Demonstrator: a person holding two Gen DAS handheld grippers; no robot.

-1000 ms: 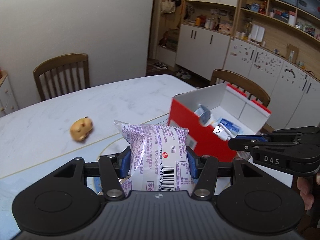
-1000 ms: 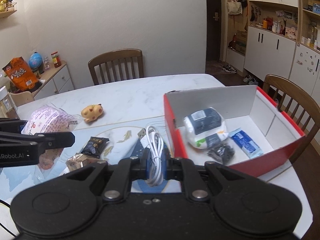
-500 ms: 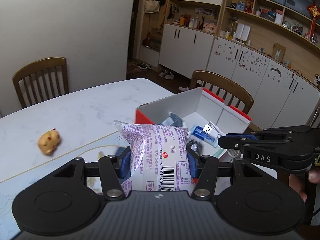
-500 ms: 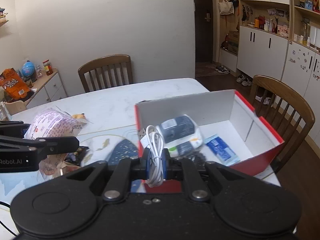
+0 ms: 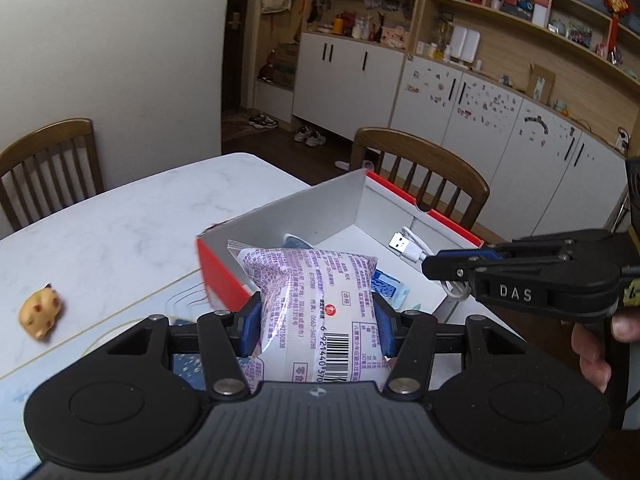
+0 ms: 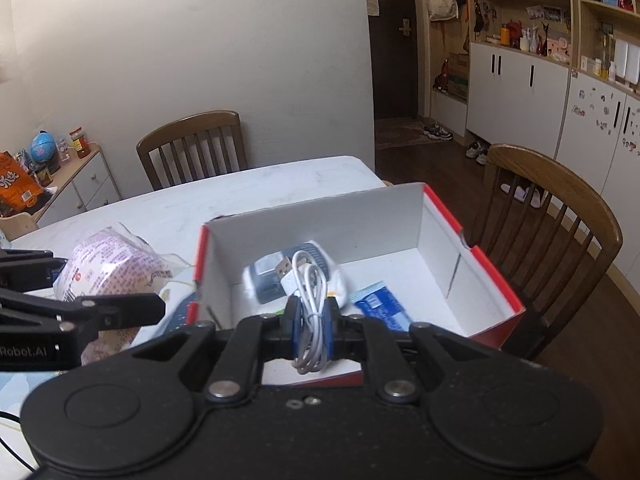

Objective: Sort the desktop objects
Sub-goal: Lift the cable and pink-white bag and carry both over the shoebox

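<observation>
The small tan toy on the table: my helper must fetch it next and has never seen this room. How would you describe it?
Start at the white marble table and its red box. Left of the box, well apart on bare marble, lies the tan toy. It is a rounded, spotted animal figure, the only loose thing there that is no packet.

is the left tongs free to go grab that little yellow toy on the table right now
Probably not: the left tongs are already shut on the snack bag. The yellow toy sits in the open on the table, so only the full grip is in the way.
</observation>
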